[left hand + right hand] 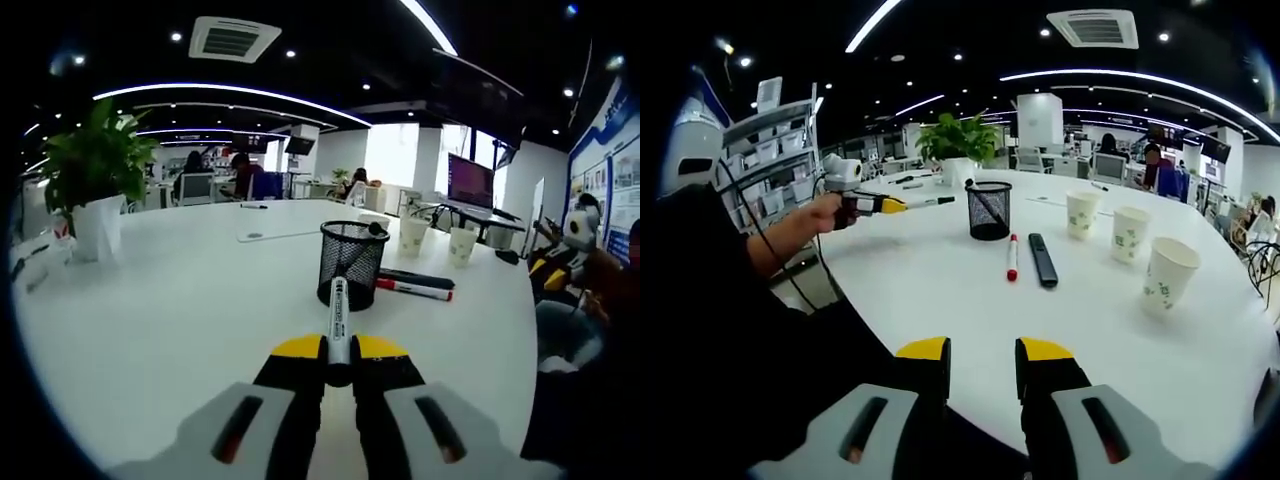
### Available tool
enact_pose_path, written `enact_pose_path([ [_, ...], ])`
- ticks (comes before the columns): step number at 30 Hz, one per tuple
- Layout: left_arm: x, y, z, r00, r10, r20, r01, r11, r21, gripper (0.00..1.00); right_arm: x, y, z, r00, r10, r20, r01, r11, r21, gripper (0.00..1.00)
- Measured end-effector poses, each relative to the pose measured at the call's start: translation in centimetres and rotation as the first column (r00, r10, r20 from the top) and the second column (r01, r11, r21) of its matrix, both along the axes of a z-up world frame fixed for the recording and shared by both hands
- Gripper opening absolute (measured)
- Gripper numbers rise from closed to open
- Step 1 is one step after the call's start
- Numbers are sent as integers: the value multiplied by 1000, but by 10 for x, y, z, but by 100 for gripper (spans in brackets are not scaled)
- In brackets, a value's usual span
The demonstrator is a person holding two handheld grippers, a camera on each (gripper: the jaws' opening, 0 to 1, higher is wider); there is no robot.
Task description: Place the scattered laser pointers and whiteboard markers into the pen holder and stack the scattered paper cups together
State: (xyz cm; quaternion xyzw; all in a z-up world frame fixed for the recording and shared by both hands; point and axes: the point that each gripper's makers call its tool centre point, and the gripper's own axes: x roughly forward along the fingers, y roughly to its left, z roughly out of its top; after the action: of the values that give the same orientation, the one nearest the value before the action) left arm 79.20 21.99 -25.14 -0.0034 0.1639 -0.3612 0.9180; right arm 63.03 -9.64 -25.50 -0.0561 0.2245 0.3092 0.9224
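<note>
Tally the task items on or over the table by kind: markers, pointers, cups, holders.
Whiteboard markers: 2, one in the left gripper, one red-capped on the table
Laser pointer: 1
Paper cups: 3
Pen holder: 1
Total: 7

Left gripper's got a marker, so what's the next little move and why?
Probably carry the left gripper forward until the whiteboard marker it clamps hangs over the mesh pen holder, then tip it in. The marker's tip points at the holder but sits short of its rim.
</note>
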Motion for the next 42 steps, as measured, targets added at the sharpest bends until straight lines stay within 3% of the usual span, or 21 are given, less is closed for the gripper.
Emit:
enact_pose_path([
  [7,-2,-1,4,1000,-3,4,3,1000,0,12,-2,1,-1,1000,-1,2,1,1000,5,29],
  [14,-6,1,22,999,-1,33,1,1000,-5,12,-4,2,-3,1000,-1,3,1,1000,14,29],
  [25,-7,2,29,999,0,43,0,1000,-5,13,-5,3,-5,1000,1,2,-1,1000,20,29],
  [42,3,-7,56,996,-27,89,27,1000,4,12,-5,1,-9,1000,-7,-2,7,1000,30,29],
])
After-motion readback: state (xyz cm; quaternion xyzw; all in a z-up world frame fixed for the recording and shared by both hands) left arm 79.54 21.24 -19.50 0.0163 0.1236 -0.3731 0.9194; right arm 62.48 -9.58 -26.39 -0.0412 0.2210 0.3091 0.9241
